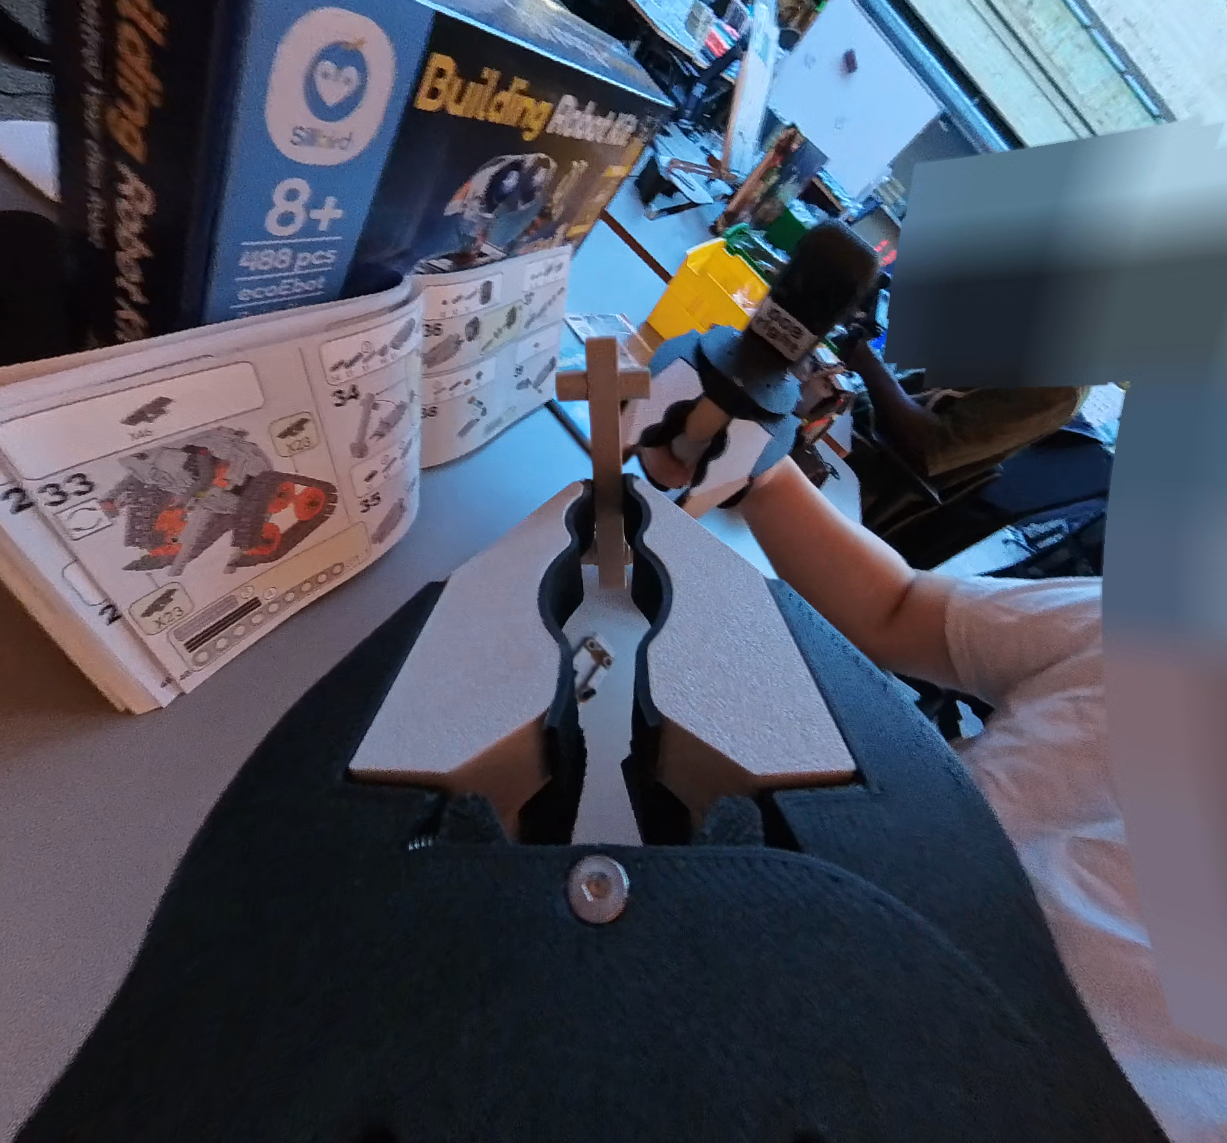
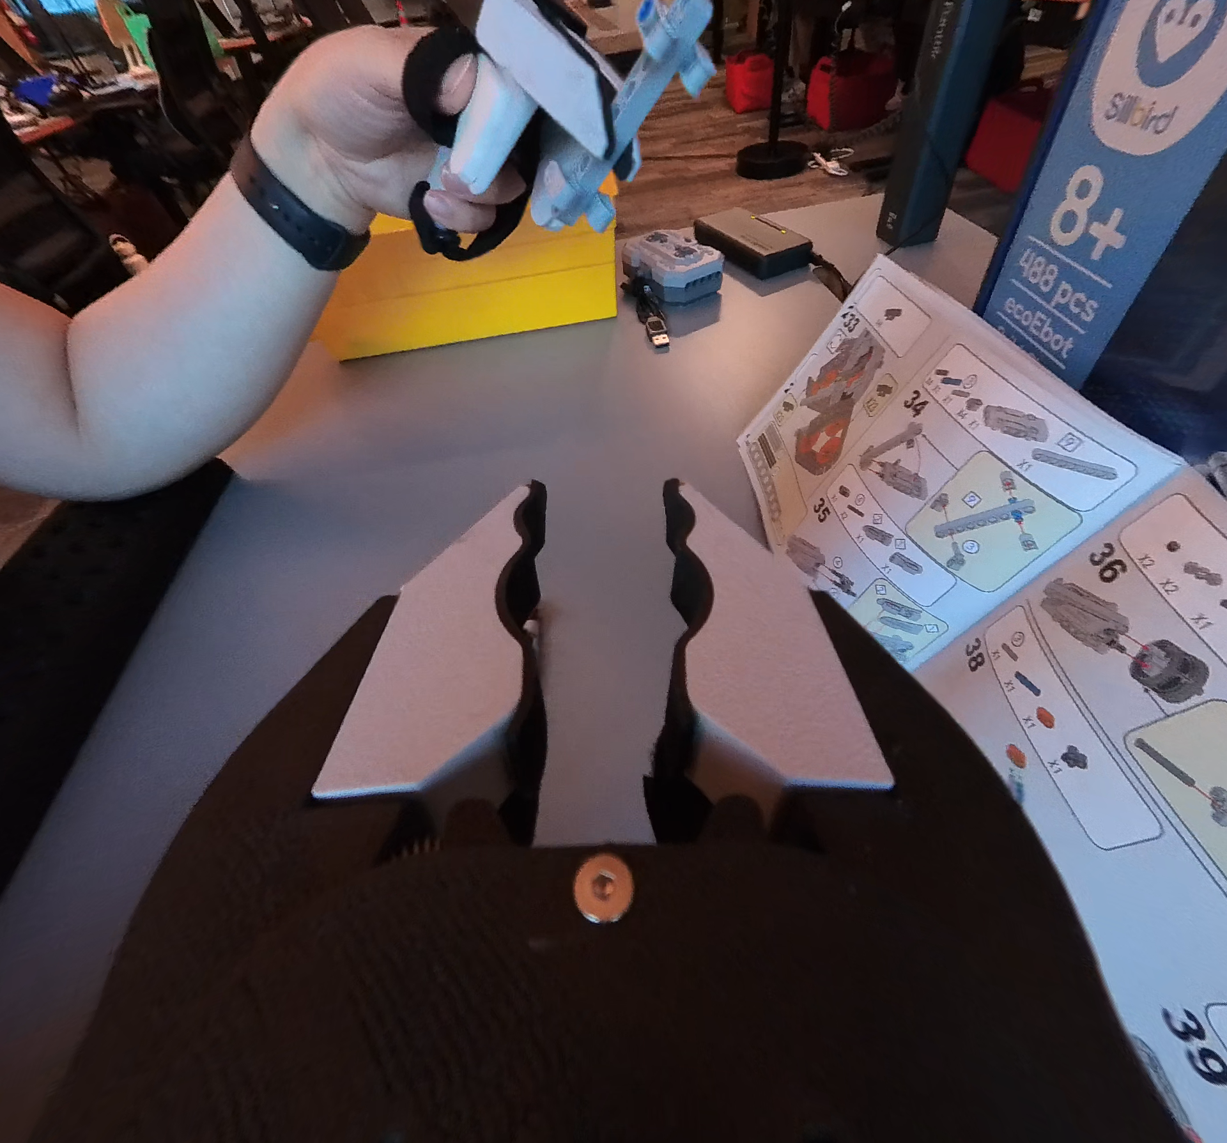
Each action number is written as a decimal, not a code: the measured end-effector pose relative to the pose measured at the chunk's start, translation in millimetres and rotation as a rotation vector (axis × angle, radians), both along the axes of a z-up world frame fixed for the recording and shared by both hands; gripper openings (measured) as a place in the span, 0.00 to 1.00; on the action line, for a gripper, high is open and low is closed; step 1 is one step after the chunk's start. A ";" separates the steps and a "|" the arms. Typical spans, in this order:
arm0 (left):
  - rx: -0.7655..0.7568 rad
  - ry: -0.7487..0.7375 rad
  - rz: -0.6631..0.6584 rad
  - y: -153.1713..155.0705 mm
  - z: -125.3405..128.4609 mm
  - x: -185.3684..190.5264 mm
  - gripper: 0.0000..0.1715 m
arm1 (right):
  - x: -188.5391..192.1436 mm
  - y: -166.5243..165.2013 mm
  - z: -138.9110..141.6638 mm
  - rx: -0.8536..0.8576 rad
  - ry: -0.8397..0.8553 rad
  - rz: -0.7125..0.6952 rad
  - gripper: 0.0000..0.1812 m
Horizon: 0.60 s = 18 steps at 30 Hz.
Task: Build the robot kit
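Right gripper (image 2: 604,500) agape over table (image 2: 465,421); left gripper (image 2: 614,115) clamping beam (image 2: 637,89) at eleven; booklet (image 2: 996,514) at three.

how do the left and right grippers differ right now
The left gripper has its jaws shut on a grey cross-shaped building piece; the right gripper has its jaws open and holds nothing. The left is raised in the air, tilted, above the yellow box; the right points low over the grey table. Both share black bodies and pale wavy-edged fingers.
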<state>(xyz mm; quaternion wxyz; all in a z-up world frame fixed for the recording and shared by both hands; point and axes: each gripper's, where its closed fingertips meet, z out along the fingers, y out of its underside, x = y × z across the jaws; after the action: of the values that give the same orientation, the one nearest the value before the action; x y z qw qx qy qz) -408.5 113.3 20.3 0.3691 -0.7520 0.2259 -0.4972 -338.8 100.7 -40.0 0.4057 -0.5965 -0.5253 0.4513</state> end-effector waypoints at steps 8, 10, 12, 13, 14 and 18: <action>0.093 0.084 0.263 40.5 -10.7 17.0 0.03 | -10.6 29.2 42.5 0.330 0.014 -0.425 0.22; 0.137 0.107 0.272 41.5 -11.7 32.4 0.03 | -14.1 27.8 44.1 0.410 -0.022 -0.478 0.22; 0.179 0.129 0.272 40.2 -11.6 45.9 0.03 | -15.3 28.9 40.8 0.461 -0.058 -0.512 0.22; 0.195 0.136 0.269 39.1 -11.3 51.3 0.03 | -14.9 30.7 37.9 0.470 -0.075 -0.527 0.21; 0.203 0.140 0.265 38.0 -11.1 55.6 0.03 | -14.9 31.7 34.4 0.461 -0.089 -0.532 0.20; 0.197 0.137 0.237 33.4 -13.4 68.4 0.03 | -16.0 30.8 34.5 0.404 -0.059 -0.538 0.16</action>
<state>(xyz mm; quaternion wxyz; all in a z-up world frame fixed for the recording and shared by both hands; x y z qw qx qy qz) -340.1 146.7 6.9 0.4809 -0.7658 0.2078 -0.3730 -354.8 131.6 -5.5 0.6051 -0.6340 -0.4393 0.1972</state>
